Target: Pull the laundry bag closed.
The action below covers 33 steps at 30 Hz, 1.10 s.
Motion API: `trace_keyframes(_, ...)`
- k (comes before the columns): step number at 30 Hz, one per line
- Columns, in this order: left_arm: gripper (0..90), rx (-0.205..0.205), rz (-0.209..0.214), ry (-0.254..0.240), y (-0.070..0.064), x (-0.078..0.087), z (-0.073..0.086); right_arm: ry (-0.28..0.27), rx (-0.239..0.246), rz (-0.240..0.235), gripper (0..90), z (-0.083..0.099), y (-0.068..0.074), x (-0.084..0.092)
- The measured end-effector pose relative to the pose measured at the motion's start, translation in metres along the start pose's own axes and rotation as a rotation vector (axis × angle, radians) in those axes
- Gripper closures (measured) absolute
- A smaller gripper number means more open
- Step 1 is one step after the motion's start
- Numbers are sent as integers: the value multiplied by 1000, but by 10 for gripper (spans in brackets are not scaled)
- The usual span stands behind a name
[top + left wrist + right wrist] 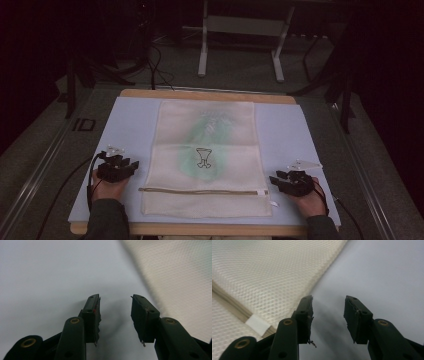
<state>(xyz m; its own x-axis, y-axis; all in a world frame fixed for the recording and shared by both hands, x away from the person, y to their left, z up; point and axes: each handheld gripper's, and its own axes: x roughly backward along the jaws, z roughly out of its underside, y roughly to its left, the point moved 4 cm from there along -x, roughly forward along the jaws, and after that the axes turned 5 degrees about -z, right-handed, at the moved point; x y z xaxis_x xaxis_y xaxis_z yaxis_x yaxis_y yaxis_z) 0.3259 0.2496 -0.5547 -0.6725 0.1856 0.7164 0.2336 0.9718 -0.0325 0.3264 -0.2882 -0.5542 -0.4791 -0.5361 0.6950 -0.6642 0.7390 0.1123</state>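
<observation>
Pale blue mat (130,130), cream mesh zip bag (205,150)

A wooden-edged surface (207,95) carries a pale blue mat (125,130), with a cream mesh laundry bag (205,160), zipper (200,191) shut near its front edge, lying flat; behind, a white frame (240,30) stands on grey floor (240,75).

grippers: left gripper (126,165) and right gripper (278,180) are black, with brass screws
cables: thin, black
sleeves: dark grey
</observation>
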Motion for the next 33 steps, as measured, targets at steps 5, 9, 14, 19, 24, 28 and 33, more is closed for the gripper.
trace_keyframes(5, 590, -37, 44, -12, -7, 2, -2, 23, 18, -19, 596, -2, 6, -2)
trace_keyframes(9, 589, -56, 68, -13, -10, 2, -3, 38, 30, -34, 575, -3, 10, -5)
trace_keyframes(14, 589, -58, 88, -9, -11, 2, -3, 36, 38, -37, 569, -4, 13, -4)
trace_keyframes(19, 596, -74, 94, -6, -13, 2, -2, 38, 41, -52, 575, -6, 17, -4)
trace_keyframes(24, 596, -85, 103, -9, -15, 4, -2, 43, 58, -62, 575, -9, 23, -4)
trace_keyframes(28, 595, -90, 112, -5, -15, 4, -3, 43, 64, -72, 573, -10, 28, -6)
trace_keyframes(33, 591, -98, 113, -6, -16, 4, -3, 43, 74, -82, 567, -13, 34, -5)
